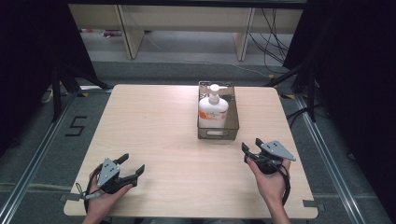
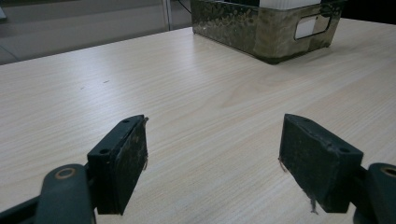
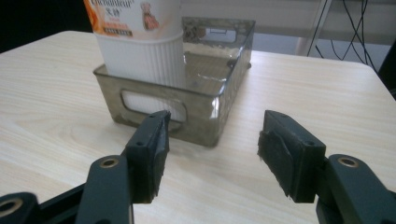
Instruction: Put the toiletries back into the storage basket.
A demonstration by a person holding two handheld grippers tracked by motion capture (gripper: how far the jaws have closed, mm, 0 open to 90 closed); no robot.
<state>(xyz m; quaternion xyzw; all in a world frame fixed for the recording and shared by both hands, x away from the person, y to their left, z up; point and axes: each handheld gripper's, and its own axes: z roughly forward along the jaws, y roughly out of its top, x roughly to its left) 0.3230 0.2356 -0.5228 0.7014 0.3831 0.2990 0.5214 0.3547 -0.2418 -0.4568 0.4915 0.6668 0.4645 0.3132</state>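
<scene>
Both grippers spread wide and holding nothing, the right one nearest the bin with the pump bottle.

The white pump bottle with an orange label [image 1: 213, 111] stands upright in the smoky clear plastic bin [image 1: 231, 122], upper centre of the high view. The right gripper [image 1: 253, 150] sits just below the bin's near right corner; a good approach would likely rise over the near wall and close on the ribbed body below the pump. The left gripper [image 1: 131, 165] rests lower left, well apart. The pale wooden table [image 1: 154, 126] gives open room left of the bin; the right edge is nearer.
</scene>
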